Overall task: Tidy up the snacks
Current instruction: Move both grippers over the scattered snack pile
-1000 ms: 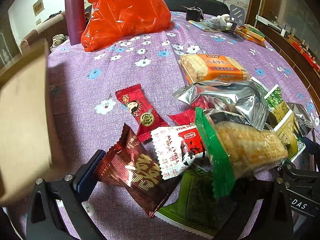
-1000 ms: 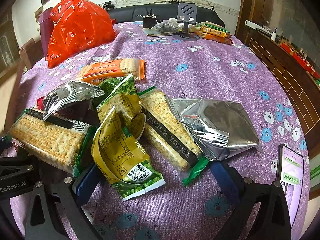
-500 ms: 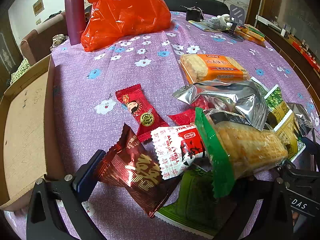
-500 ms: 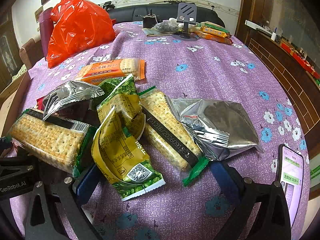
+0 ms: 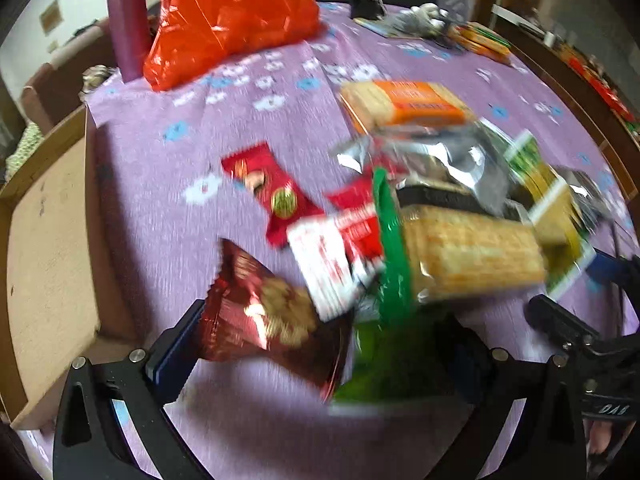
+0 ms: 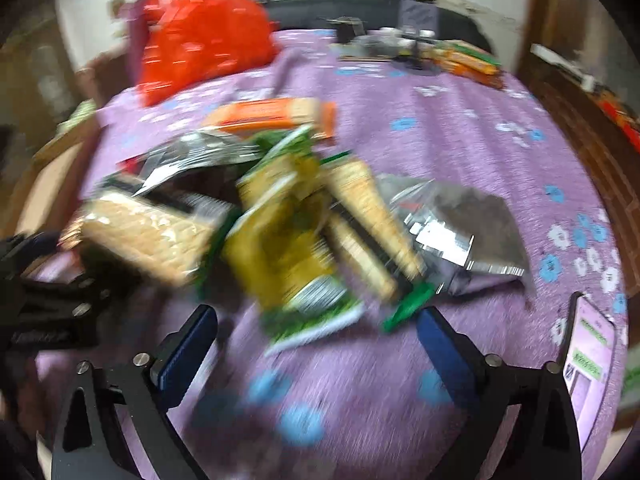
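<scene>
In the left wrist view, the left gripper (image 5: pixel 320 344) is hanging low over the purple flowered tablecloth (image 5: pixel 168 216) with its fingers spread apart, gripping nothing. The snack pile is sitting right ahead: a dark red foil packet (image 5: pixel 260 320) is lying between the fingers, touching the left pad, with a white-and-red wrapper (image 5: pixel 332 256) overlapping it and a green packet (image 5: pixel 384 364) beside it. A green-ended cracker pack (image 5: pixel 468 256) is lying with its long axis running left to right, green end toward the middle. An open cardboard box (image 5: pixel 48 248) is waiting at the left table edge (the likely destination, as I judge it). The picture is smeared, so fine detail is escaping me.

In the right wrist view, the right gripper (image 6: pixel 316 340) is likewise standing wide apart and empty. A yellow-green packet (image 6: pixel 288 252) is lying just ahead, its long axis running away from the camera and leaning slightly left, its printed end nearest. A second cracker pack (image 6: pixel 372 236) is lying beside it, angled toward the lower right, next to a silver pouch (image 6: pixel 460 224).

The risk, I judge, is in the overlap: closing on one packet may be dragging or pinching a neighbour, and slippery foil may be sliding out. A phone (image 6: pixel 588 364) is resting near the right finger and could get knocked.
</scene>
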